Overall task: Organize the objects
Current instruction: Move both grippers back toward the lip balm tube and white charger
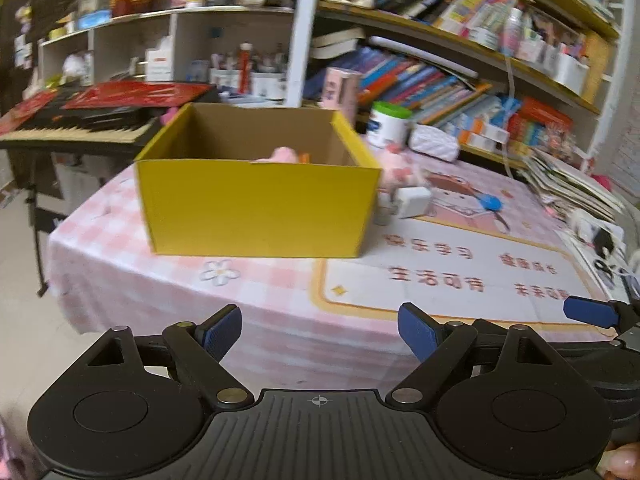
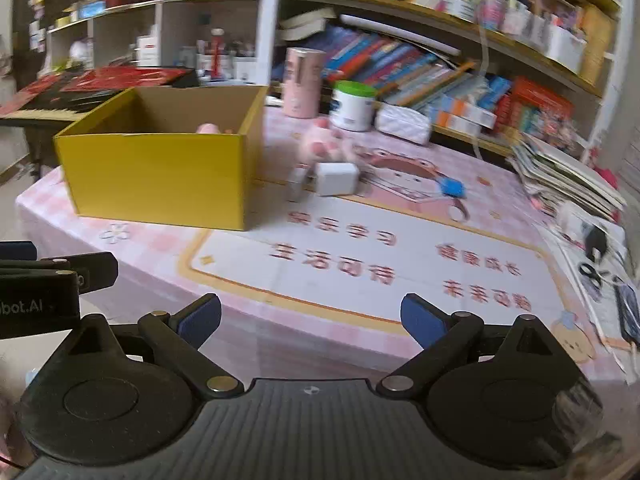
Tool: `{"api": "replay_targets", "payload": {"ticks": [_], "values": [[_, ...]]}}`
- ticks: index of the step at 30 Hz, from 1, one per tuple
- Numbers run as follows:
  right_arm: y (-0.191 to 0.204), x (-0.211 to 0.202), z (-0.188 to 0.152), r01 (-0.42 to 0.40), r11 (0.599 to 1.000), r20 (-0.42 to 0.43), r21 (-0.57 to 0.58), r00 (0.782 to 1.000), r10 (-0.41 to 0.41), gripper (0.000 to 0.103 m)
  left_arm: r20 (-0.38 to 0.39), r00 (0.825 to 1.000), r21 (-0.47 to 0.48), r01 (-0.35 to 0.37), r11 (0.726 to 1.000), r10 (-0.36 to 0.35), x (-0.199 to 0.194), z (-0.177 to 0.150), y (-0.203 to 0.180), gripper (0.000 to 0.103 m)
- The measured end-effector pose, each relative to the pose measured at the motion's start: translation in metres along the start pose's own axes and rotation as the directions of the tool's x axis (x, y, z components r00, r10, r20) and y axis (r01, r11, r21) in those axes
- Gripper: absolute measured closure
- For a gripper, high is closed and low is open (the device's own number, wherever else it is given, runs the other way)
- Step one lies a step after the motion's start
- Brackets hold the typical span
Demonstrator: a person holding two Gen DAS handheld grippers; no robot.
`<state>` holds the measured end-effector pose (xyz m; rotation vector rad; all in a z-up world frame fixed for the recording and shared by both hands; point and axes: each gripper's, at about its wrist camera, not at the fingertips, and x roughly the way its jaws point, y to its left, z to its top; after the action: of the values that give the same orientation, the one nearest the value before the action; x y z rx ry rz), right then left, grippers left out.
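A yellow cardboard box (image 1: 256, 208) stands open on the pink table (image 1: 160, 280), with a pink soft thing (image 1: 282, 155) inside. It also shows in the right wrist view (image 2: 160, 176). Right of the box lie a pink plush toy (image 2: 324, 144), a white charger block (image 2: 336, 178), a smaller white block (image 2: 297, 182) and a small blue object (image 2: 452, 189). My left gripper (image 1: 320, 330) is open and empty, short of the table's near edge. My right gripper (image 2: 310, 318) is open and empty, over the near edge beside the left one.
A pink canister (image 2: 302, 82), a green-lidded white jar (image 2: 354, 106) and a white pouch (image 2: 404, 122) stand at the back. Bookshelves (image 2: 440, 60) rise behind. Stacked papers (image 2: 568, 180) and scissors (image 2: 592, 270) lie at the right. A keyboard piano (image 1: 76, 128) stands at the left.
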<state>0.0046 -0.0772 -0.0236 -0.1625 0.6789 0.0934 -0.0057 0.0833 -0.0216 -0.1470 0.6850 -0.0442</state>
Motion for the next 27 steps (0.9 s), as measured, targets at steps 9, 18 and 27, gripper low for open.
{"api": "replay_targets", "payload": {"ticks": [9, 18, 27], "values": [[-0.033, 0.008, 0.001, 0.056, 0.997, -0.015, 0.042, 0.998, -0.056, 0.006, -0.008, 0.999, 0.036, 0.048, 0.998, -0.048, 0.018, 0.010, -0.032, 0.016], [-0.056, 0.030, 0.013, 0.030, 0.998, -0.018, 0.052, 0.999, -0.030, 0.006, -0.006, 1.000, 0.033, 0.012, 0.999, -0.012, 0.036, 0.021, -0.050, 0.016], [-0.094, 0.066, 0.038, 0.005, 0.999, -0.023, 0.042, 1.000, -0.004, 0.006, 0.002, 1.000, 0.005, -0.016, 1.000, 0.016, 0.063, 0.040, -0.079, 0.017]]}}
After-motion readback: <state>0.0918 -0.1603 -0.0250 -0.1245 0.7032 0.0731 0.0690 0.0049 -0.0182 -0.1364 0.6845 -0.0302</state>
